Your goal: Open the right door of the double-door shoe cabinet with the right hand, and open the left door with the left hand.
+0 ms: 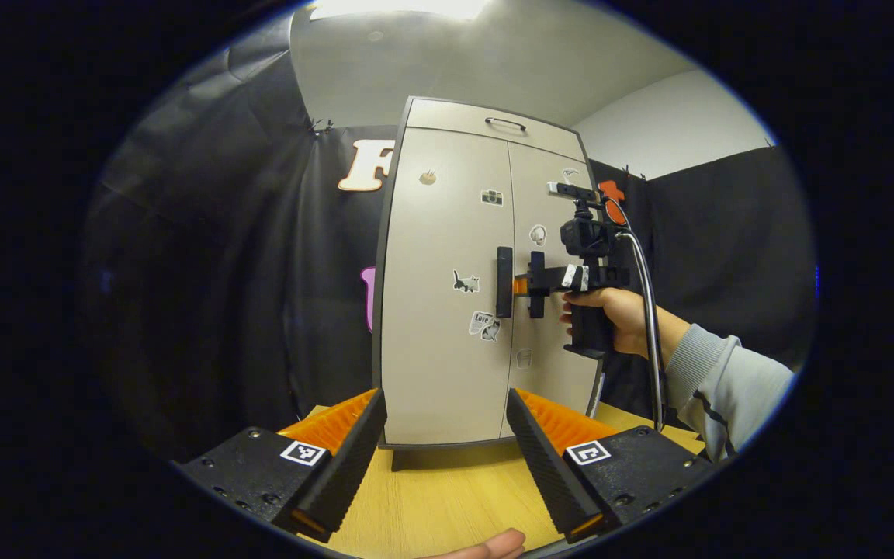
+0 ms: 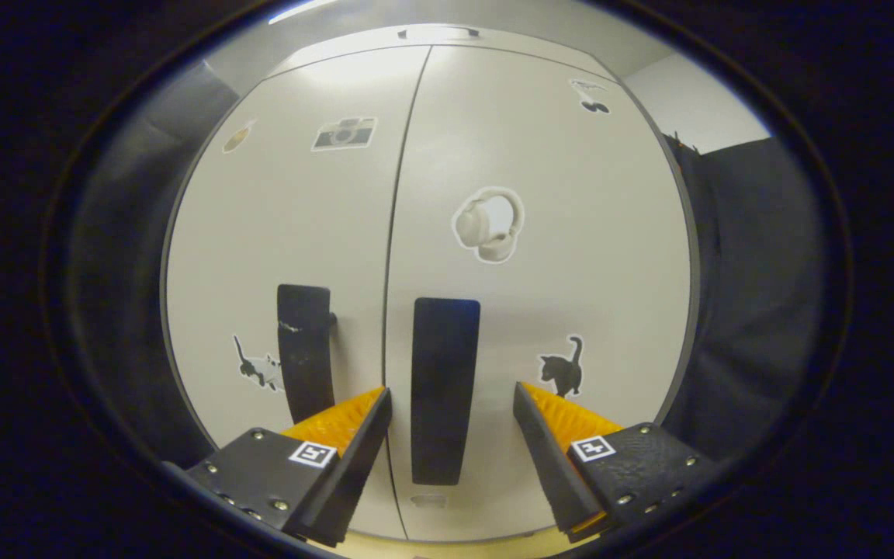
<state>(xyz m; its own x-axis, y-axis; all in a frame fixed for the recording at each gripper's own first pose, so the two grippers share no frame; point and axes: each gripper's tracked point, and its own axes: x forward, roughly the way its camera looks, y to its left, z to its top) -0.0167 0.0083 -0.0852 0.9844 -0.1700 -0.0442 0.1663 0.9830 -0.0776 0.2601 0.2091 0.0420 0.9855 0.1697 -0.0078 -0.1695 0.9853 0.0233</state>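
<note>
Right tool (image 2: 451, 435) spread apart, one finger on each side of the tall black bar handle (image 2: 445, 388) of the right door (image 2: 556, 272), not pressing on it. Seen from the left gripper view, same right tool (image 1: 534, 285) level with that handle, gripped from behind by a hand (image 1: 621, 318) in a grey sleeve (image 1: 719, 384), cable arching down behind it. Contact between fingers and handle impossible to tell.

Left tool (image 1: 443, 446) also spread apart, holding nothing, hovering low above the light wooden bench (image 1: 447, 497), well short of the cabinet and pointed at its base.

Beige double-door shoe cabinet (image 1: 447, 349) upright on the bench, both doors closed, narrow seam running down the middle. Second black bar handle (image 1: 504, 282) on the left door (image 1: 435, 310), just beside the seam, untouched. Small stickers scattered across both doors: a camera (image 2: 344, 133), headphones (image 2: 489, 225), a black cat (image 2: 563, 367) near the right finger. Dark curved pull (image 1: 505, 123) on the top panel above the doors.

Black cloth wall (image 1: 261, 272) behind and beside the cabinet.
</note>
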